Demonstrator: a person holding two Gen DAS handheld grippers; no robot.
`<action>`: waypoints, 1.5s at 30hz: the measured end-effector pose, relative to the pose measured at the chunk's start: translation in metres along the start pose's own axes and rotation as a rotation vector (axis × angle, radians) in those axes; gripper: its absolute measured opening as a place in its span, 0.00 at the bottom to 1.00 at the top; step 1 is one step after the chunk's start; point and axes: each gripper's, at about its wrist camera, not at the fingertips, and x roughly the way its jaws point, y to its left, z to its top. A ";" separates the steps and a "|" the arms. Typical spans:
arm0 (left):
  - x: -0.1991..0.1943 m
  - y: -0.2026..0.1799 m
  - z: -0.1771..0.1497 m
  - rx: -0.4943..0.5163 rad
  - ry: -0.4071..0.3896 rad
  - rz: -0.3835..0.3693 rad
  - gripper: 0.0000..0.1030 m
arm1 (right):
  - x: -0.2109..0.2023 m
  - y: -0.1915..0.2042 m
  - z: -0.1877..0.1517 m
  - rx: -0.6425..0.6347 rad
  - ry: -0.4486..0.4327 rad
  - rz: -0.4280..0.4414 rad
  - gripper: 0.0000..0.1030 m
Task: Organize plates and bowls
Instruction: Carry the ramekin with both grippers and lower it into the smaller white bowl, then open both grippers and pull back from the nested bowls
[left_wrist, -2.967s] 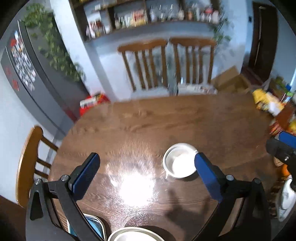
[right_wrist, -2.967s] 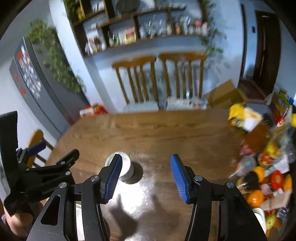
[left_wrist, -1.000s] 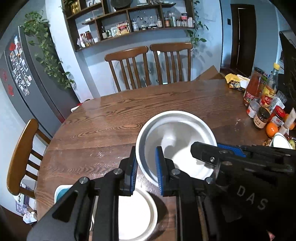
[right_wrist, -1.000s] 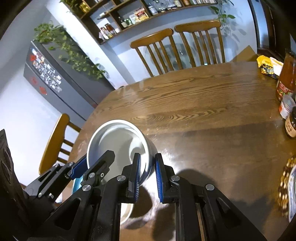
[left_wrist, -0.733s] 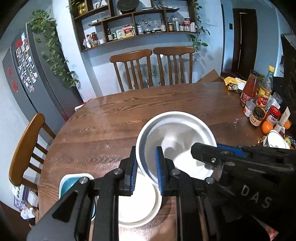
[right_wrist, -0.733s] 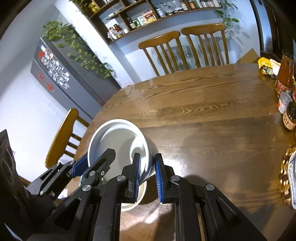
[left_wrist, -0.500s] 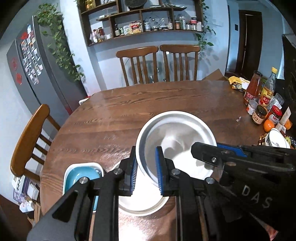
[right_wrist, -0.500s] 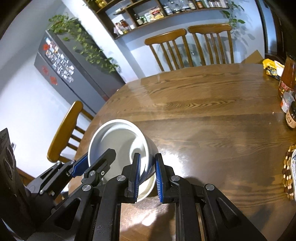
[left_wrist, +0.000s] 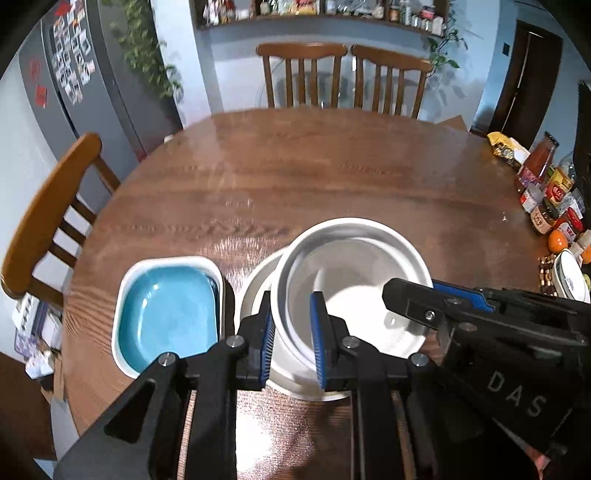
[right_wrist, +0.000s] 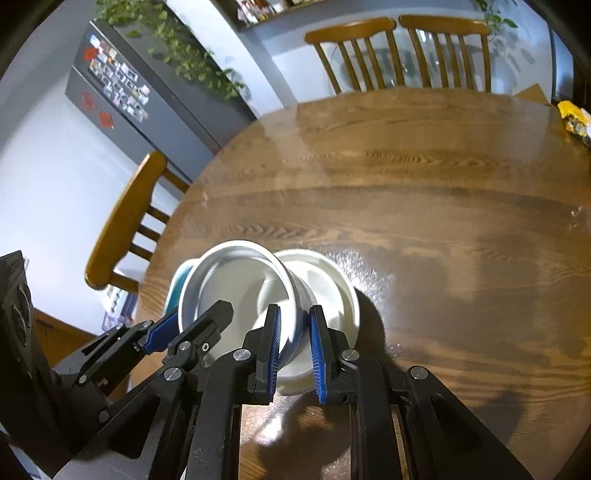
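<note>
The round wooden surface (left_wrist: 332, 173) is bare across its middle and far half. Its left edge runs close to a blue square dish (left_wrist: 168, 310); jars and bottles (left_wrist: 546, 199) crowd the right edge. Two chairs (left_wrist: 343, 77) stand at the far side and one chair (left_wrist: 48, 206) at the left.

The left claw (left_wrist: 293, 341) is clamped on the near-left rim of a white bowl (left_wrist: 354, 280), one pad inside and one outside. The right claw (right_wrist: 293, 352) is clamped on the same bowl's right rim in the same way. Between them the bowl hangs tilted above a white plate (left_wrist: 258, 284), which lies on the surface just beside the blue dish. The bowl overlaps the plate; whether they touch cannot be told.
</note>
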 end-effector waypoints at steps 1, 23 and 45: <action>0.004 0.002 -0.002 -0.006 0.012 -0.002 0.16 | 0.005 -0.001 -0.001 0.002 0.011 -0.003 0.17; 0.044 0.014 -0.014 -0.007 0.115 -0.011 0.16 | 0.051 -0.002 -0.007 0.001 0.119 -0.046 0.17; 0.043 0.011 -0.015 -0.005 0.106 -0.018 0.20 | 0.049 0.004 -0.007 -0.023 0.103 -0.082 0.17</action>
